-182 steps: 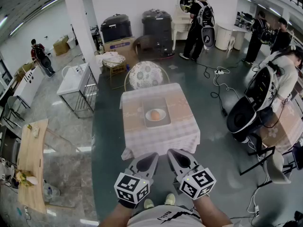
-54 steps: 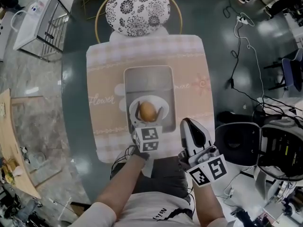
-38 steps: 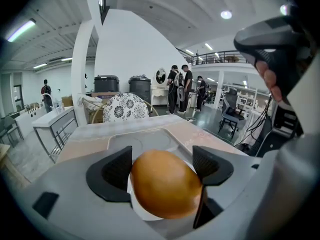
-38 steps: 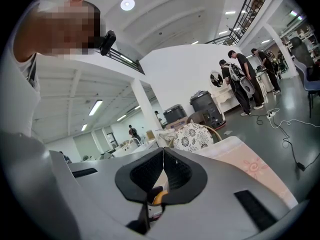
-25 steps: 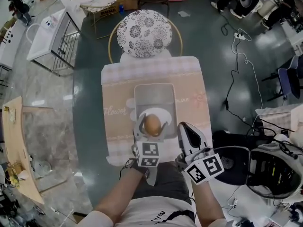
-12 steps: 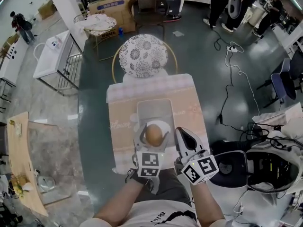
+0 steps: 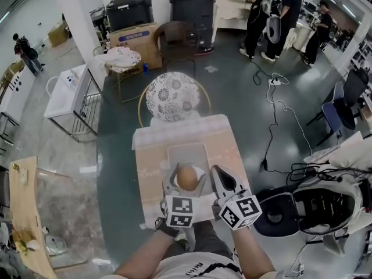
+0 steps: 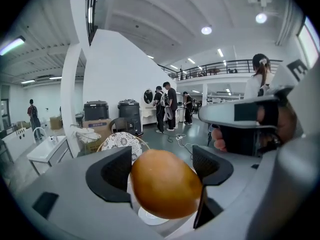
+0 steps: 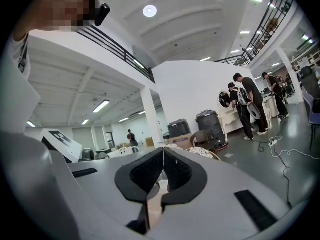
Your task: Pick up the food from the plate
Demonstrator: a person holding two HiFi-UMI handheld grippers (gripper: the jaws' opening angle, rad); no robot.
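Note:
My left gripper point(image 7: 186, 180) is shut on a round golden-brown bread roll point(image 7: 186, 177), held up above the white plate point(image 7: 199, 172). In the left gripper view the roll point(image 8: 166, 184) fills the gap between the two dark pads, with the plate point(image 8: 152, 217) showing under it. The plate lies on a grey tray point(image 7: 187, 153) on the small table with a pink checked cloth point(image 7: 152, 156). My right gripper point(image 7: 218, 178) hangs just right of the left one, over the table's near right part, its jaws closed together with nothing between them point(image 9: 162, 174).
A round patterned chair point(image 7: 172, 95) stands at the table's far side. Cables point(image 7: 273, 115) run over the floor on the right, near a dark backpack rig point(image 7: 302, 205). A white metal cart point(image 7: 70, 100) stands at left. Several people stand far back.
The left gripper closed on the roll on the plate and has lifted it off. The head view has tilted up, showing more of the room. The right gripper stayed shut beside it.

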